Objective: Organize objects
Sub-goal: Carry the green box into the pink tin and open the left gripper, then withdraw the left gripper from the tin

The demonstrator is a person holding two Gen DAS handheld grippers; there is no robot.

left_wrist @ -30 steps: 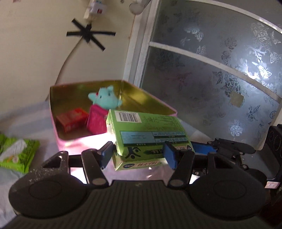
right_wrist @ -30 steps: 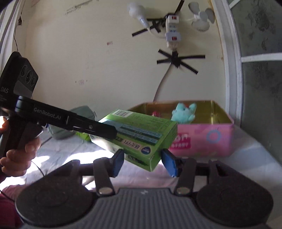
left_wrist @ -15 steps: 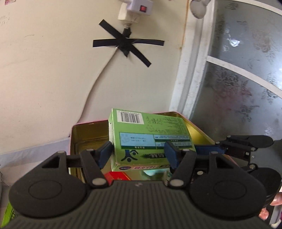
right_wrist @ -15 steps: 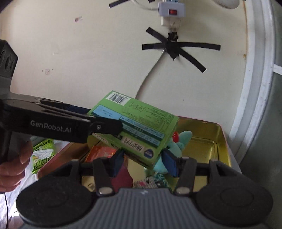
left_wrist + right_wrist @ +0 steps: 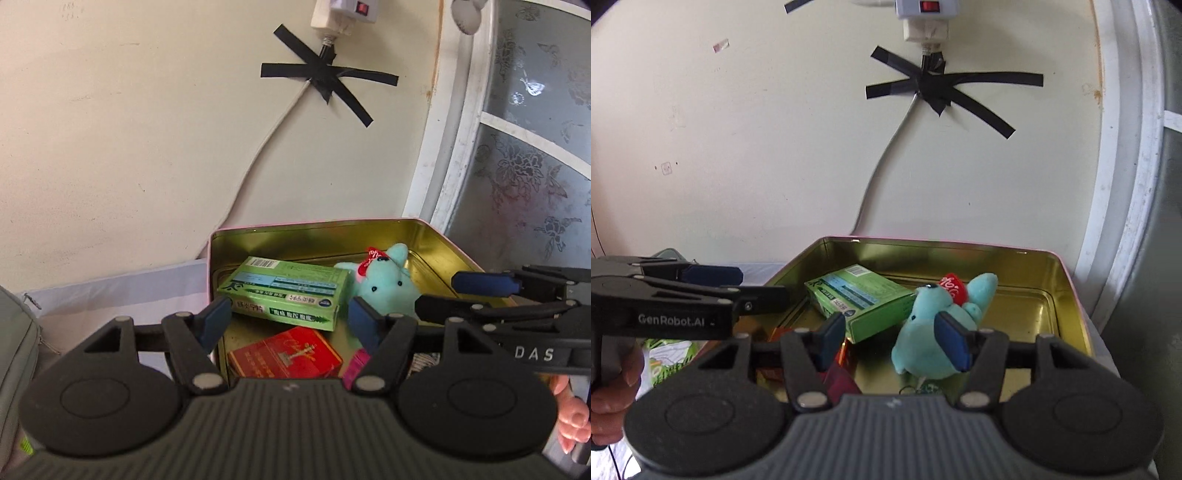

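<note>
Both units are matte black plastic with blue pads on the fingers, round discs and silver rivets. The left hand-held gripper [image 5: 713,286] says "GenRobot.AI" in white at frame left; the right hand-held gripper [image 5: 476,291] reads "DAS" at lower right.

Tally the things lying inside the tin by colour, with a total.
Green: 1, the green box
Red: 1, the red box
Teal: 1, the plush
Magenta: 1, a pink box, mostly hidden
Total: 4 in the tin

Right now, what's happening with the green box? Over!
Both grippers open, jaws just widened, nothing between: left gripper, right gripper. Green box inside tin, beside teal plush. Nothing in the way.
</note>
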